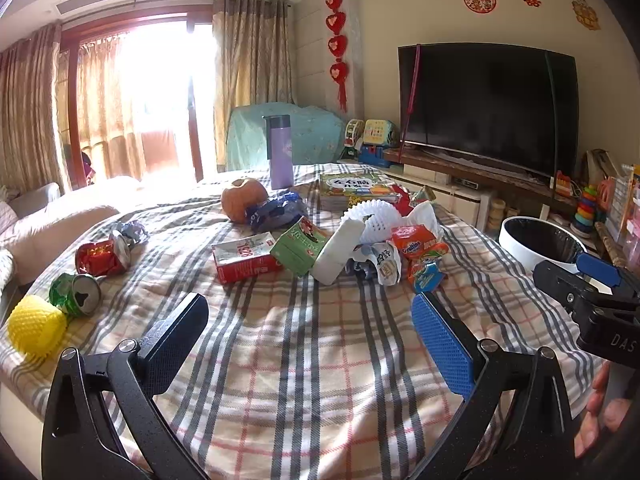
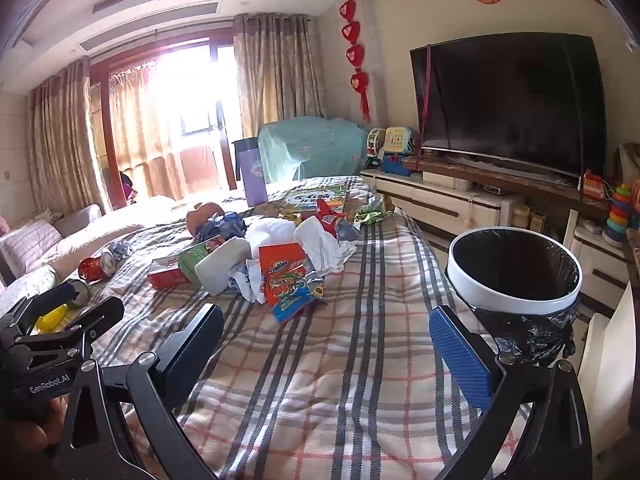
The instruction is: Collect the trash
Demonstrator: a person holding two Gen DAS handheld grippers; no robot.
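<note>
Trash lies scattered on a plaid cloth [image 1: 304, 344]: a red carton [image 1: 244, 258], a green carton [image 1: 300, 246], a white foam block [image 1: 338, 250], an orange Ovaltine packet [image 1: 414, 242] [image 2: 282, 270], crushed red can [image 1: 104, 256], green can [image 1: 76, 294] and a yellow foam net [image 1: 34, 326]. A white bin [image 2: 514, 270] [image 1: 540, 244] with a black liner stands at the right edge. My left gripper [image 1: 310, 330] hangs open over bare cloth, short of the pile. My right gripper [image 2: 326, 344] is open too, empty, with the bin just right of it.
A purple flask [image 1: 279, 152], an orange fruit [image 1: 242, 200] and a picture book [image 1: 356, 188] lie at the far side. A TV [image 1: 488, 106] on a low cabinet and toys stand to the right. A sofa [image 1: 48, 232] borders the left.
</note>
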